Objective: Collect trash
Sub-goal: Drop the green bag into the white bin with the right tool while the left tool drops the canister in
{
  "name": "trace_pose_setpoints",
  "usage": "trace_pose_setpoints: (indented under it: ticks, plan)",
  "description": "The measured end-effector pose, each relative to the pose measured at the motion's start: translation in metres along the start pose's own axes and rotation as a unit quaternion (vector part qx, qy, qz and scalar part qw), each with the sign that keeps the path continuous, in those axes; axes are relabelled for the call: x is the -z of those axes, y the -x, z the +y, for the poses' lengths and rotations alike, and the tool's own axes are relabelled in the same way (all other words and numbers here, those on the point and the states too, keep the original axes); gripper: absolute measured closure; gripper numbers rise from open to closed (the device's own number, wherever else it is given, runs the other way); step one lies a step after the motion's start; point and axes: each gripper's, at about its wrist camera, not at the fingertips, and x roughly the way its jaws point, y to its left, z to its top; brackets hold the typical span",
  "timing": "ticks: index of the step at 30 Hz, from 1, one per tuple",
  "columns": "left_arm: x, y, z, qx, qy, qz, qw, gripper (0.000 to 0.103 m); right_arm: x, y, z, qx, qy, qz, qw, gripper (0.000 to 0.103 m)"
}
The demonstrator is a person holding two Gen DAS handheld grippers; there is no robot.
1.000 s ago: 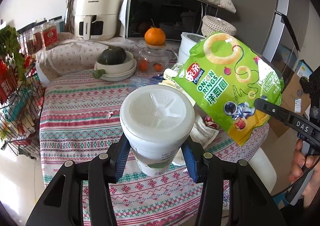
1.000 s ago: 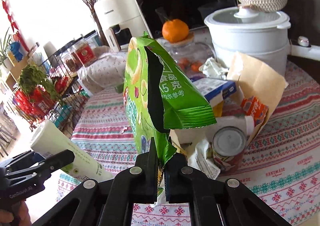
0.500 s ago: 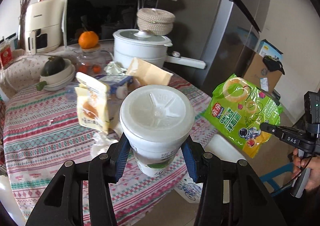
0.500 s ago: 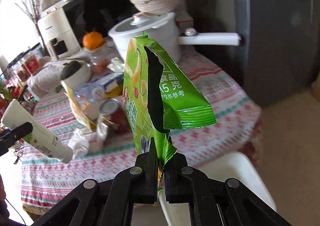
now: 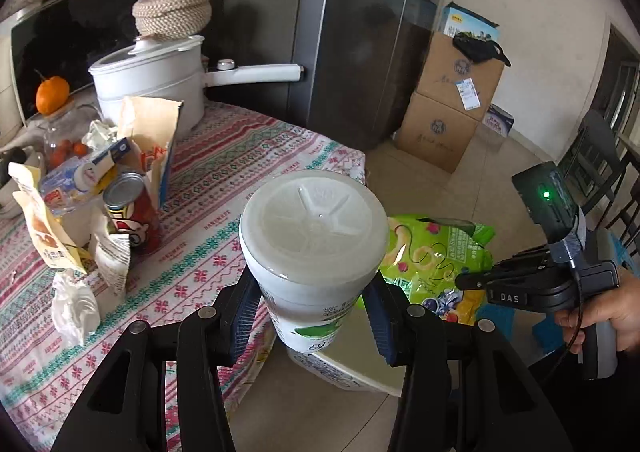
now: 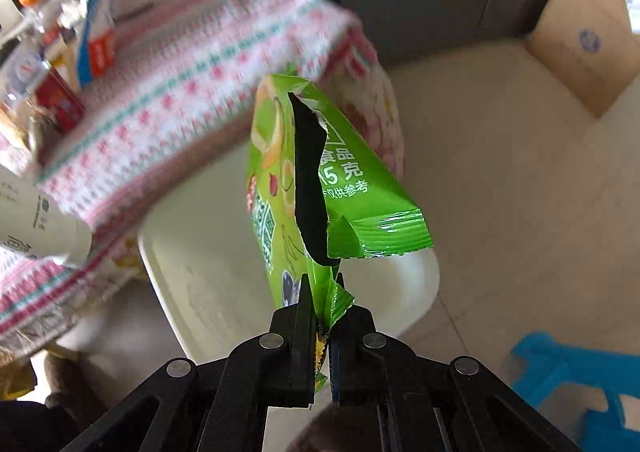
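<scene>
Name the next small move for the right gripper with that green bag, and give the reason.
Probably lower a little further, then open the fingers. The right gripper is pinching the torn green chip bag above the white bin beside the table, so letting go there should drop it in.

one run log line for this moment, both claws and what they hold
left claw: shut on white cup | right claw: shut on green snack bag | both above white bin beside table
</scene>
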Motion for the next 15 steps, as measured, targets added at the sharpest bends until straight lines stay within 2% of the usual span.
trace_pose_setpoints:
  ticks: [5, 12, 14, 15]
  plan:
    - [0.005, -0.023, -0.008, 0.0, -0.012, 0.016, 0.9998, 0.051, 0.001, -0.028, -0.001, 0.008, 0.002, 0.05, 0.999, 0.098]
    - [0.007, -0.051, -0.012, 0.004, -0.009, 0.033, 0.9994, 0.051, -0.005, -0.05, -0.009, -0.022, -0.032, 0.087, 0.995, 0.093]
    - [0.007, -0.059, -0.015, 0.004, -0.011, 0.036, 0.9993, 0.051, -0.005, -0.049, -0.015, -0.033, -0.057, 0.088, 0.994, 0.065]
    - [0.007, -0.064, -0.016, 0.004, -0.012, 0.039, 0.9992, 0.051, -0.006, -0.046, -0.016, -0.036, -0.063, 0.081, 0.994, 0.058]
